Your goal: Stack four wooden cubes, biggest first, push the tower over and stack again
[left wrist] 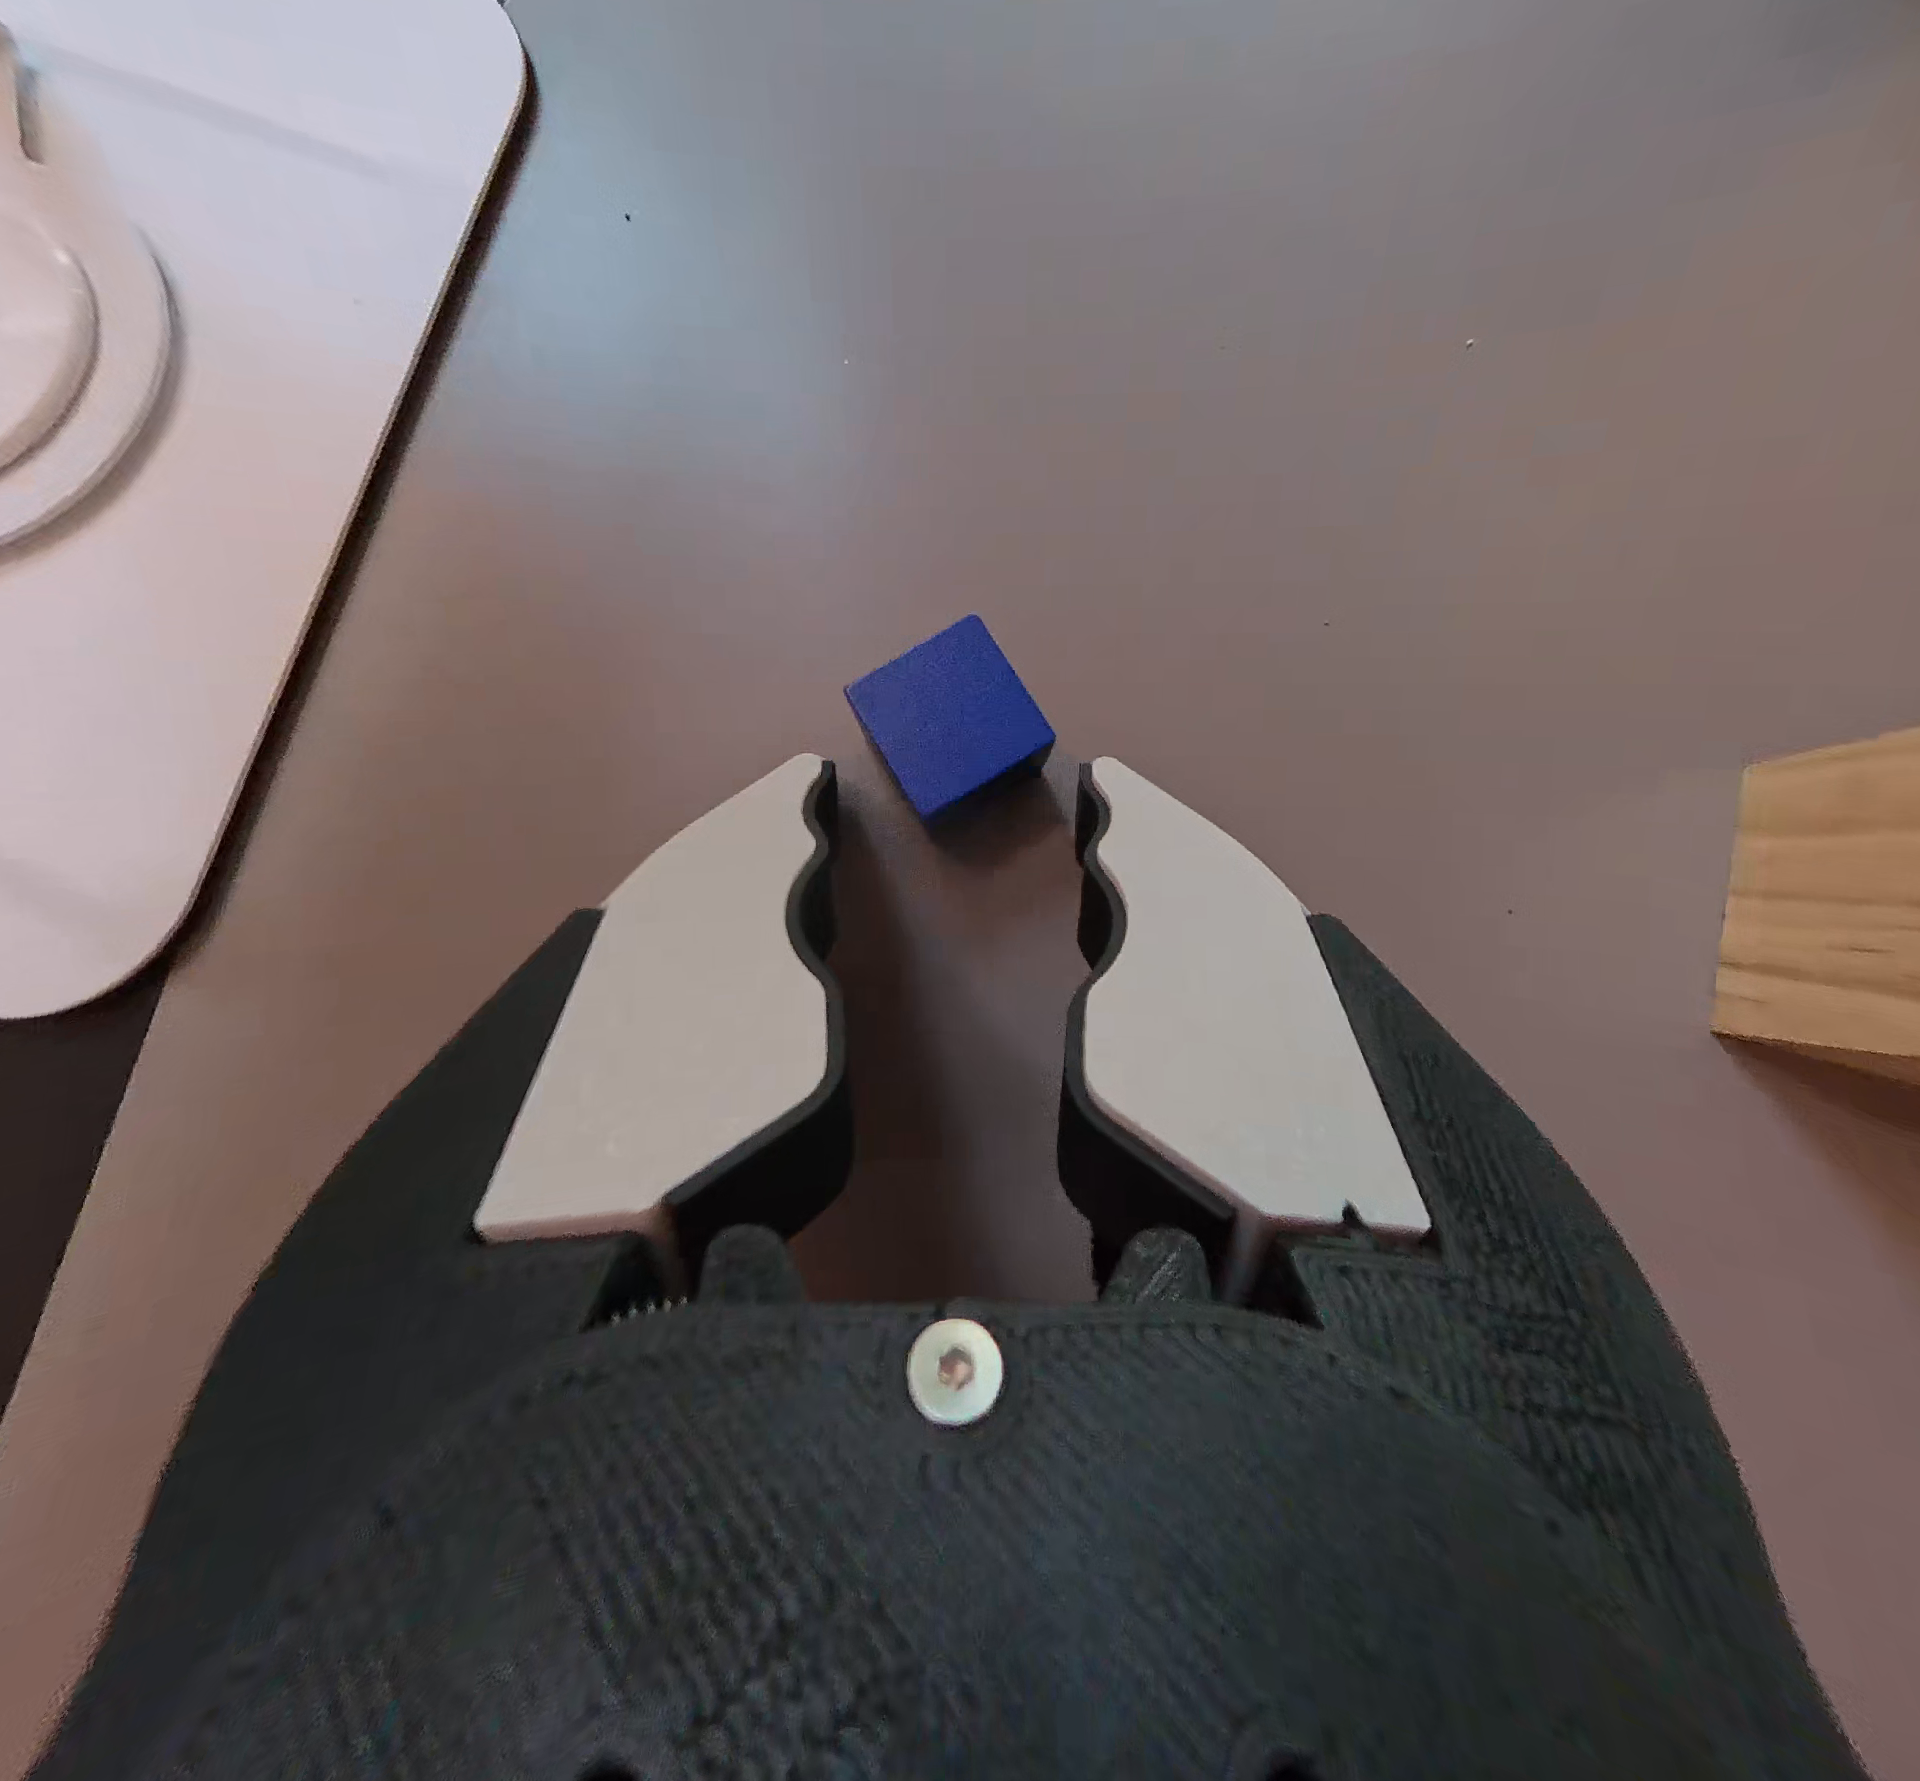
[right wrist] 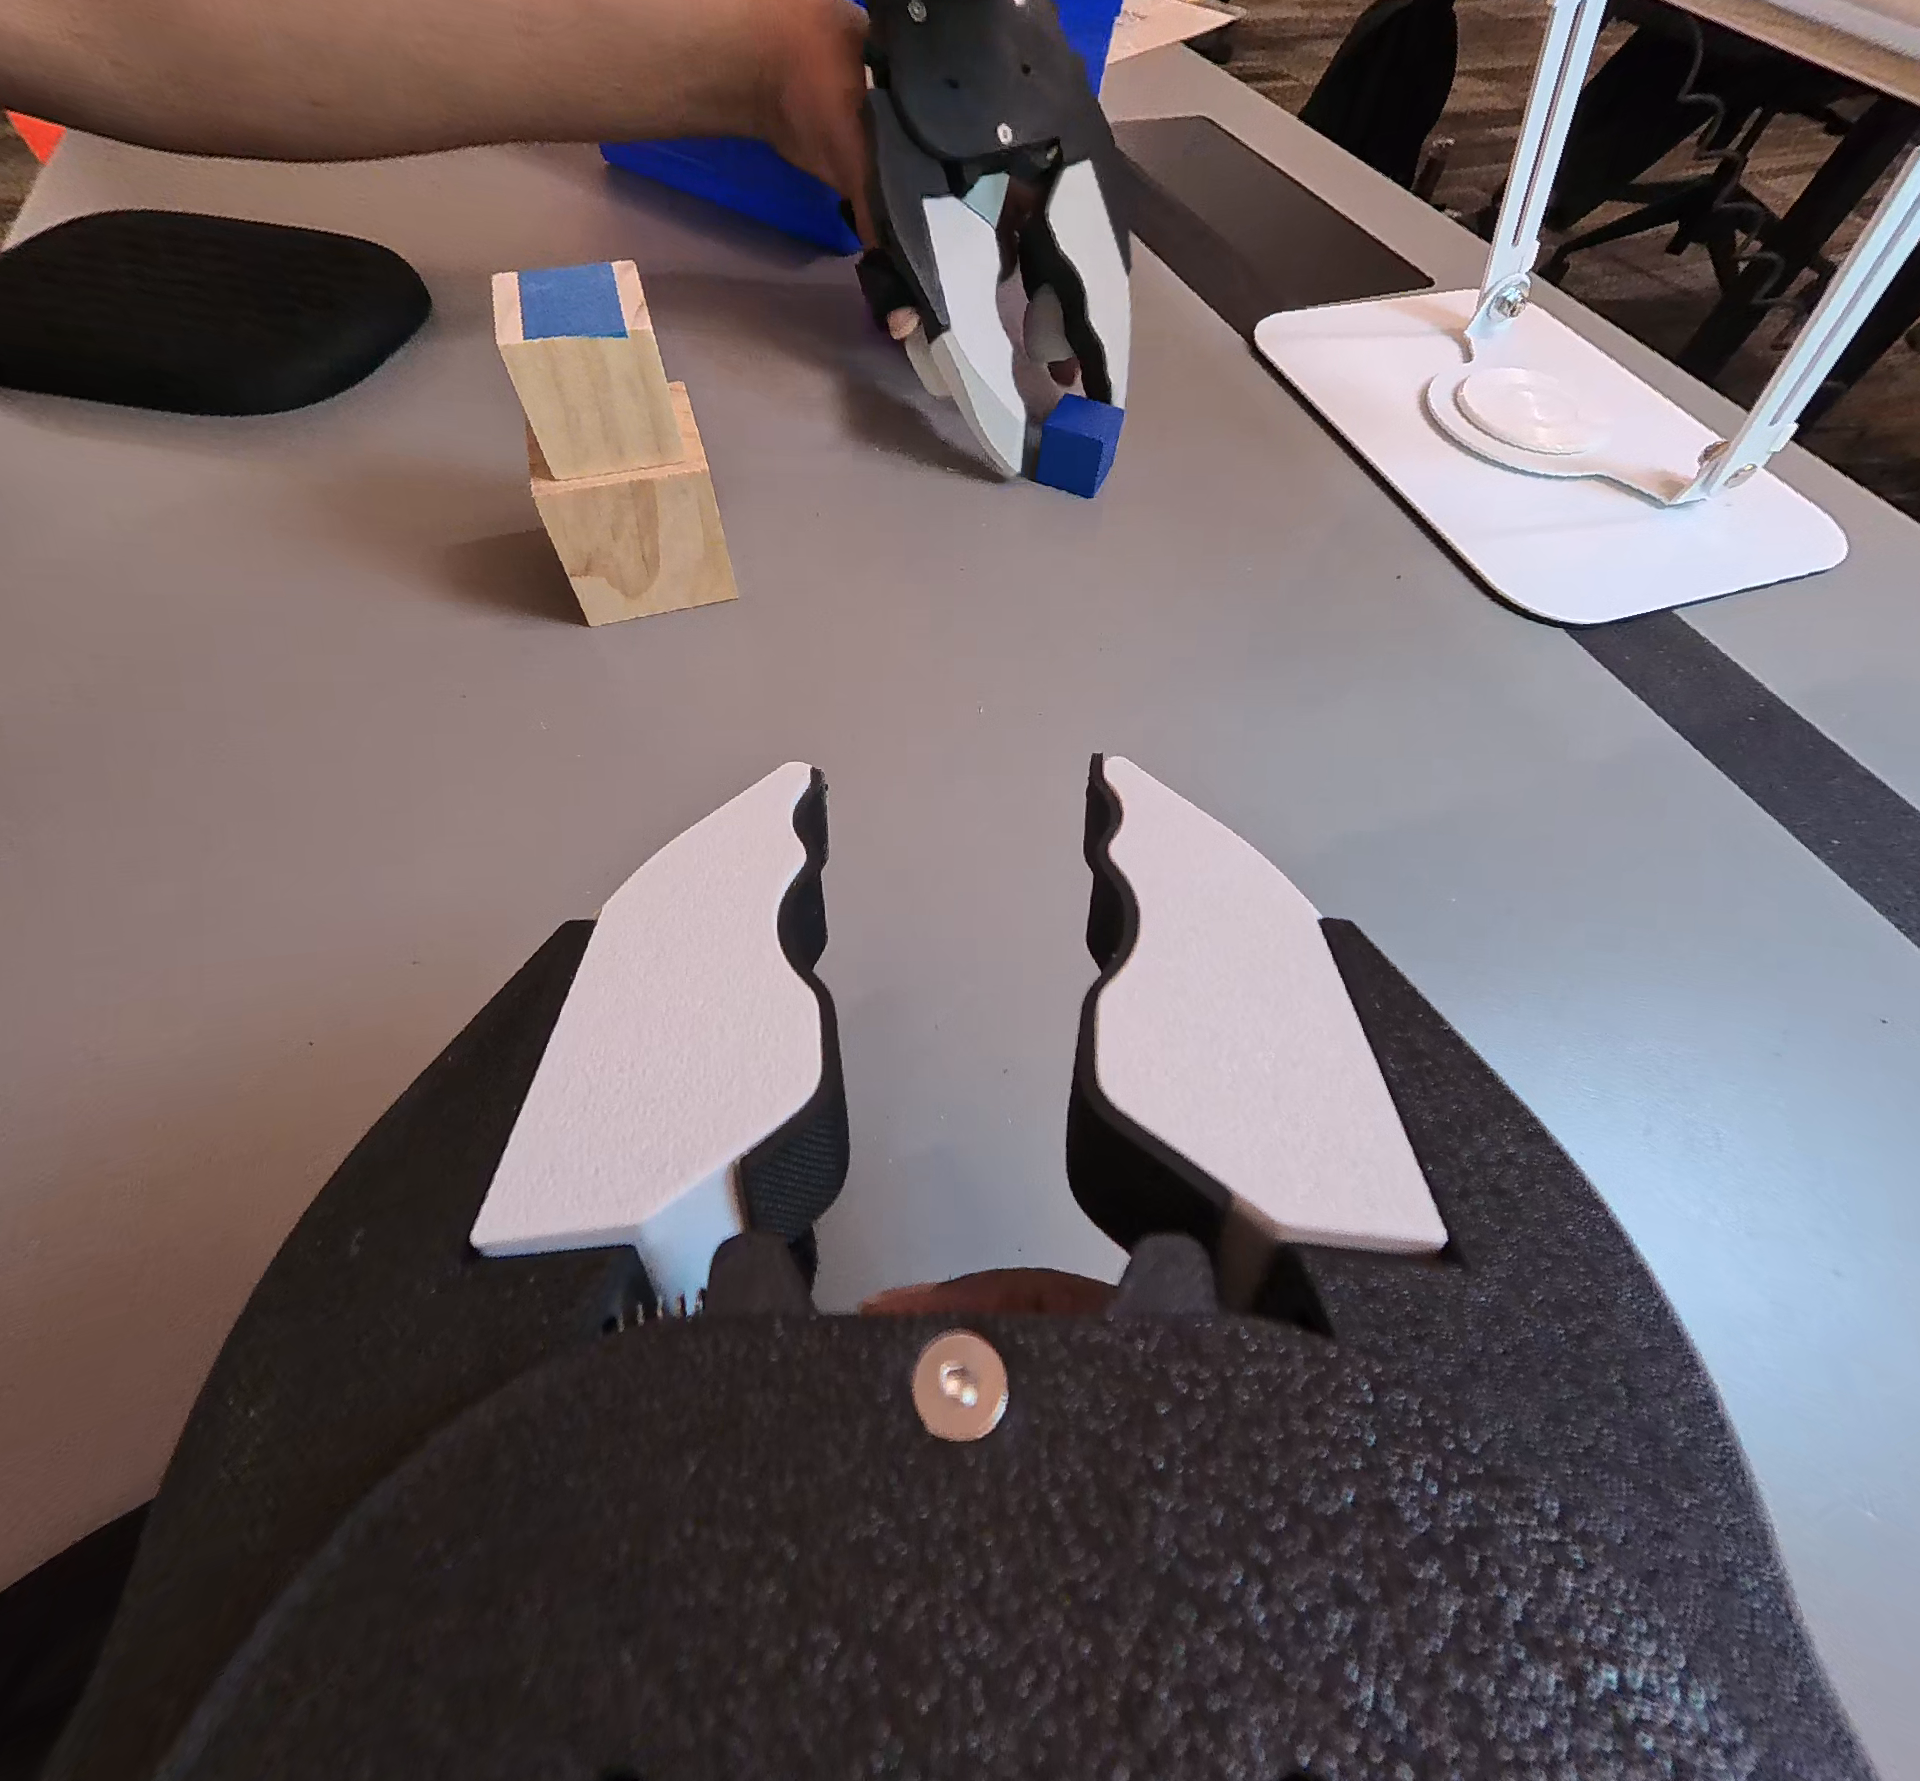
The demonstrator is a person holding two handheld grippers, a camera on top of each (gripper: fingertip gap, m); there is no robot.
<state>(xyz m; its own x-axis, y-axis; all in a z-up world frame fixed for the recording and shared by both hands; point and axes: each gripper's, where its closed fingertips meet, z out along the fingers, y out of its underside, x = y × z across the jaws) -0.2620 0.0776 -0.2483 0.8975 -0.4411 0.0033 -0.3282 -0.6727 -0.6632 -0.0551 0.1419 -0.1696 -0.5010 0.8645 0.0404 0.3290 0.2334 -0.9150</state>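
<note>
Left gripper (left wrist: 954,775) is down at the table (right wrist: 935,692) with jaws spread, blue cube (left wrist: 951,715) just past the tips and clear of both pads, so nothing is gripped. The cube sits turned, corner toward the gripper; I'd guess the jaws need to advance and square up before they pinch it flat.

Right gripper (right wrist: 956,775) hovers near, jaws spread on nothing, likely parked out of the way.

Stack (right wrist: 613,443) so far: two wood cubes, far left in the right wrist view. The upper one is twisted, overhangs one side of the lower one, and has blue tape on top. A fourth cube isn't visible.

Room: open table between stack and blue cube, and across the whole near side. White stand base (right wrist: 1558,484) lies to the right of the cube, apart from it. Blue bin (right wrist: 727,162) sits just behind the left gripper and a black pad (right wrist: 197,308) far left. The carry to the stack looks unobstructed; the twisted top is the tipping risk.
</note>
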